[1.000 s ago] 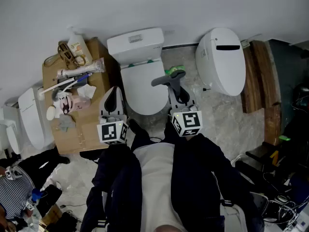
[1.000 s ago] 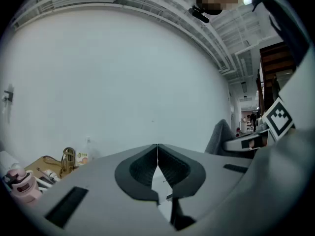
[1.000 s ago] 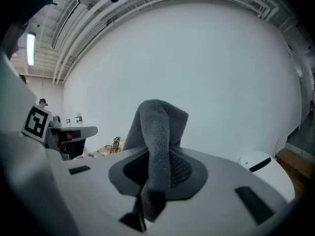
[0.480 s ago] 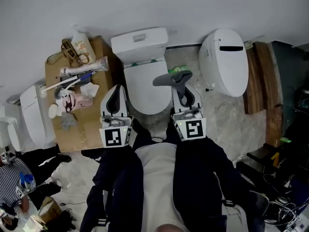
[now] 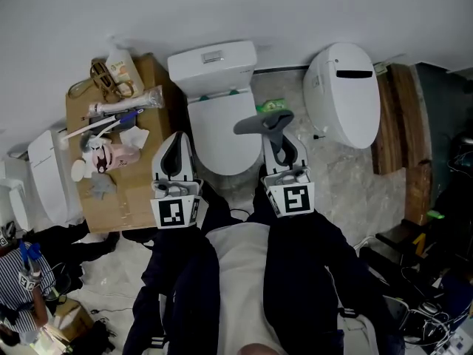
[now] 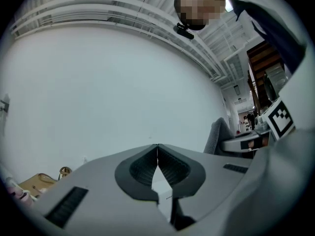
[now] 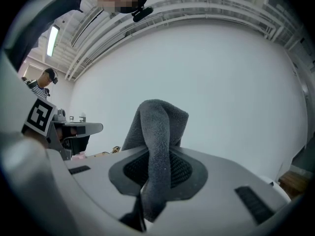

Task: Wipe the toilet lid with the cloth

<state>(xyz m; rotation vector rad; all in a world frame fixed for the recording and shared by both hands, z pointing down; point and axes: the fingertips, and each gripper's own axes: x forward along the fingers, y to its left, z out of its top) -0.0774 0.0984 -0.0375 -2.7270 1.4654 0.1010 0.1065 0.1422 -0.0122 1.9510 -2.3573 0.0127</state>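
The white toilet stands at the middle of the head view with its lid (image 5: 219,135) closed and its tank (image 5: 211,65) behind. My right gripper (image 5: 275,135) hovers over the lid's right edge, shut on a grey cloth (image 5: 262,120) that sticks out past its tips. In the right gripper view the cloth (image 7: 157,132) is folded and clamped between the jaws of the right gripper (image 7: 156,168). My left gripper (image 5: 175,143) hangs to the left of the lid, beside the bowl. Its jaws meet with nothing between them in the left gripper view (image 6: 157,149).
A cardboard box (image 5: 122,194) left of the toilet carries a bottle (image 5: 122,66), scissors, brushes and small items. Another white toilet unit (image 5: 341,95) stands at the right, with wooden planks (image 5: 395,117) beyond it. A white fixture (image 5: 48,180) is at the far left; a person (image 5: 22,287) is at lower left.
Both grippers have stayed in about the same places, drawn back slightly toward me. The cloth is still held. The person at lower left has shifted.
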